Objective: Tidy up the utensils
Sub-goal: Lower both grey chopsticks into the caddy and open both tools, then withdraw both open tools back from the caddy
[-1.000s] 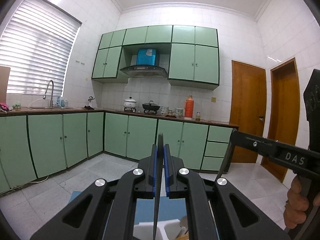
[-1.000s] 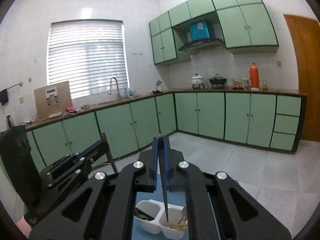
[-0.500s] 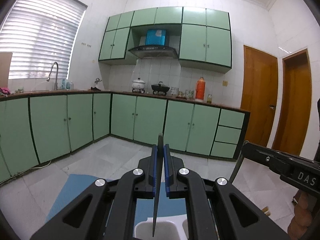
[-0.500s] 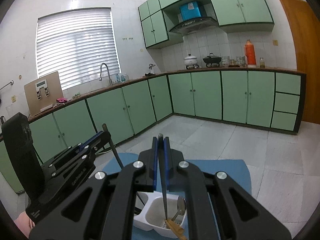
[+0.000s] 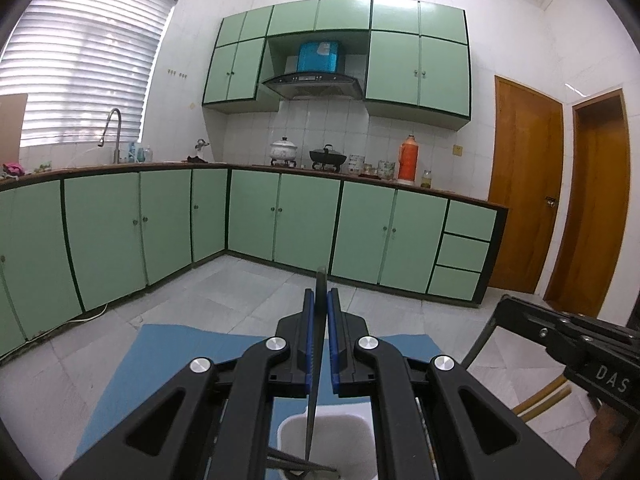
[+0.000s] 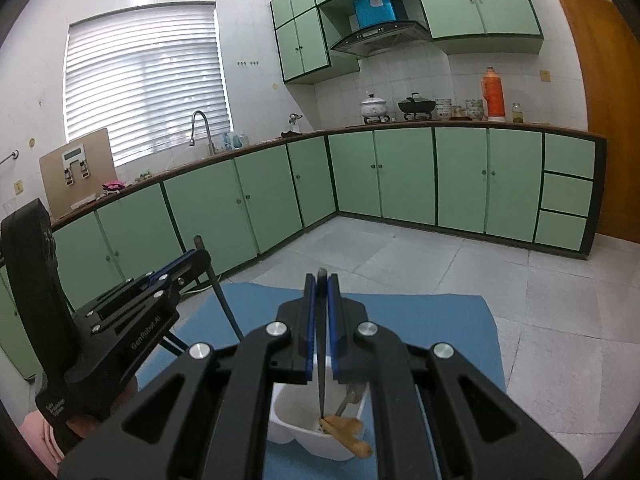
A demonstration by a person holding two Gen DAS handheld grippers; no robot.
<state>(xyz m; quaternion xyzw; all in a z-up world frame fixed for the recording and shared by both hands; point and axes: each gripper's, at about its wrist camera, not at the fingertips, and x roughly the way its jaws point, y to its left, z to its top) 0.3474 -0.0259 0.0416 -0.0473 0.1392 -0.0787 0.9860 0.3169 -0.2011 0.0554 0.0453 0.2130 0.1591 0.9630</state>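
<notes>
Dark slim utensil [image 5: 316, 364] sat clamped upright between left gripper [image 5: 321, 304] jaws above white caddy [image 5: 360, 428]; right gripper [image 6: 321, 284] jaws likewise pinched another utensil [image 6: 321, 376].

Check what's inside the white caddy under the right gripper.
In the white caddy: wooden handles, a metal utensil, and the tip of the dark chopstick the right gripper holds. The gripper body covers the rest.
</notes>
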